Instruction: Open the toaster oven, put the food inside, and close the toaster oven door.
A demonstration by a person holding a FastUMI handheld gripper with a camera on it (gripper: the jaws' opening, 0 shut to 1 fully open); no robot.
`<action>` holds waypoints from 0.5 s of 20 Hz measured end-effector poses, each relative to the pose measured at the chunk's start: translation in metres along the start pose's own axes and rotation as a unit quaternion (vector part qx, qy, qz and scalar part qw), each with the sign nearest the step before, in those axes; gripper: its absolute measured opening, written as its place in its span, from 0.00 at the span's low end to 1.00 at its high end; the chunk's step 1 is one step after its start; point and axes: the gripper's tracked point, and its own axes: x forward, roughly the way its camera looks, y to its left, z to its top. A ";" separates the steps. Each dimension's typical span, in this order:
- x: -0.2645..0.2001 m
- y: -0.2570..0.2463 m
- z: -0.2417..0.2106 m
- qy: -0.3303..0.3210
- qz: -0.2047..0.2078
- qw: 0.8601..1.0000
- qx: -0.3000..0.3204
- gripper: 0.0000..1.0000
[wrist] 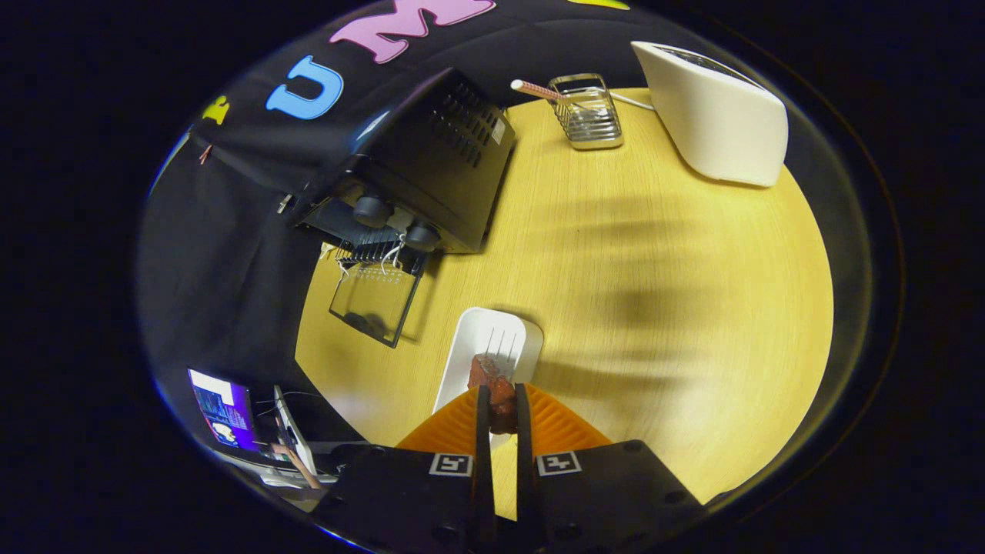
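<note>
While clamped on food point(496, 392) between both fingers, hand-held gripper point(502, 412) above white tray point(481, 346) on table point(654, 269). Oven point(415, 165) beyond, door point(375, 296) down, open. Risk: small, narrow grip; tilt in transit could drop food short of rack.

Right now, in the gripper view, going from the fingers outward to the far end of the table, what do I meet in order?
Gripper shut on the reddish food piece → white tray → open toaster oven door → black toaster oven → wire rack holder.
</note>
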 end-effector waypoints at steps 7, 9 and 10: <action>-0.047 0.038 0.022 -0.104 -0.042 0.993 -0.020 0.13; -0.062 0.059 0.026 -0.131 -0.050 0.990 -0.028 0.13; -0.068 0.072 0.027 -0.143 -0.050 0.988 -0.030 0.13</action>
